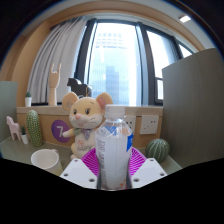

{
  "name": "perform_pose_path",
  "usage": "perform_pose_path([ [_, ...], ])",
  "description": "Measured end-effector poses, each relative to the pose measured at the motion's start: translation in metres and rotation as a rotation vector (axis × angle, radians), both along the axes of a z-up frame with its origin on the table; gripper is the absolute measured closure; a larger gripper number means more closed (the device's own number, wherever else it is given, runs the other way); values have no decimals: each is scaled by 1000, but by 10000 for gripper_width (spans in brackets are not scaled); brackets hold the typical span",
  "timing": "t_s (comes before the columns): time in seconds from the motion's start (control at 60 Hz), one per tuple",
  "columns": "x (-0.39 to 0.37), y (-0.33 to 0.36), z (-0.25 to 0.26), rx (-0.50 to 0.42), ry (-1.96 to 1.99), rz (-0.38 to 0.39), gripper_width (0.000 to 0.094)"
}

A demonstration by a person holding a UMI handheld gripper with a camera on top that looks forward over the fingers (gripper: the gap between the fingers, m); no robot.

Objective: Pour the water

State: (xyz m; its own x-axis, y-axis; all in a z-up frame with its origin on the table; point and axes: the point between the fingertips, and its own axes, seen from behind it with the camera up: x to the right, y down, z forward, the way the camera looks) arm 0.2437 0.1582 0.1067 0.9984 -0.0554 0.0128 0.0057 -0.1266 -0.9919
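Observation:
A white carton with blue print [113, 152] stands upright between my fingers, and my gripper [113, 165] is shut on it, both purple pads [92, 161] pressing its sides. The carton's folded top reaches up in front of the plush mouse. A white cup [46, 159] sits on the counter to the left of the fingers, a little ahead of them. No water is visible in the cup from here.
A plush mouse [85, 118] sits just beyond the carton. A tall cactus [35, 128] stands left of it, and a round green cactus [158, 150] sits to the right. A grey panel [195, 105] rises at the right; windows lie behind.

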Motion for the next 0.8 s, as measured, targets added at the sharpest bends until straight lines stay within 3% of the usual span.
perform_pose_path([
  [0.25,1,0,-1,-11,-3,-6,391],
  [0.383,5,-21,-10,-54,2,-27,103],
  [0.567,-8,-88,-22,-106,19,-30,109],
  [0.8,-84,-178,-31,-166,48,63,107],
])
